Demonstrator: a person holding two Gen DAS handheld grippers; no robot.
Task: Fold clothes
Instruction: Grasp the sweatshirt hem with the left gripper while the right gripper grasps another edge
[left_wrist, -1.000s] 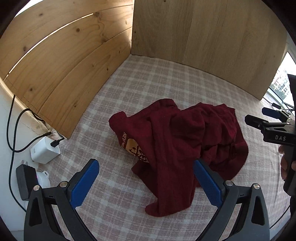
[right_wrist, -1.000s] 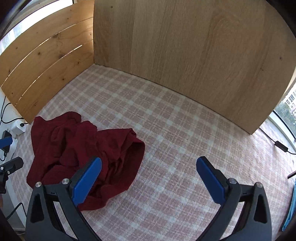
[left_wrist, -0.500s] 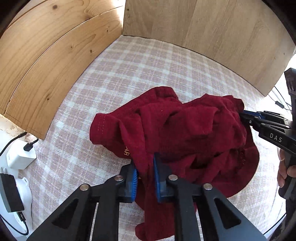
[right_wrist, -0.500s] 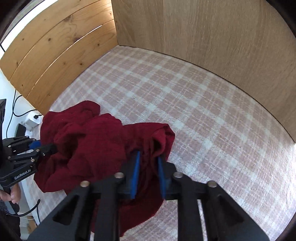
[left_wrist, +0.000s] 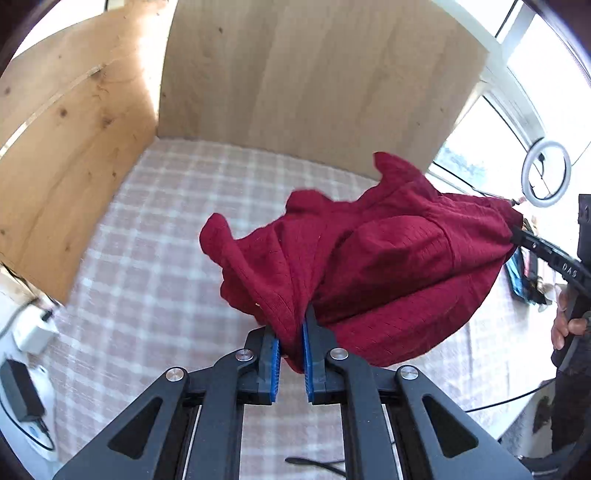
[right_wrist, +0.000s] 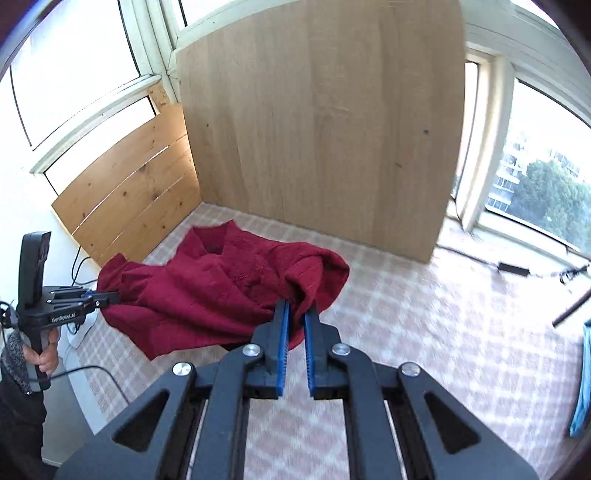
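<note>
Both my claws pinch the red shirt (left_wrist: 388, 266): left gripper (left_wrist: 291, 350) and right gripper (right_wrist: 295, 325) clamp opposite edges, holding it up over the checked bed cover (right_wrist: 424, 295) mid-surface to spread it flat.

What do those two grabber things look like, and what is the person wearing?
Both grippers are black, with flat blue ribbed fingers and round silver screws. The left gripper has "GenRobot.AI" in white on its side; the right gripper has "DAS". A grey knitted sleeve shows at one wrist.
</note>
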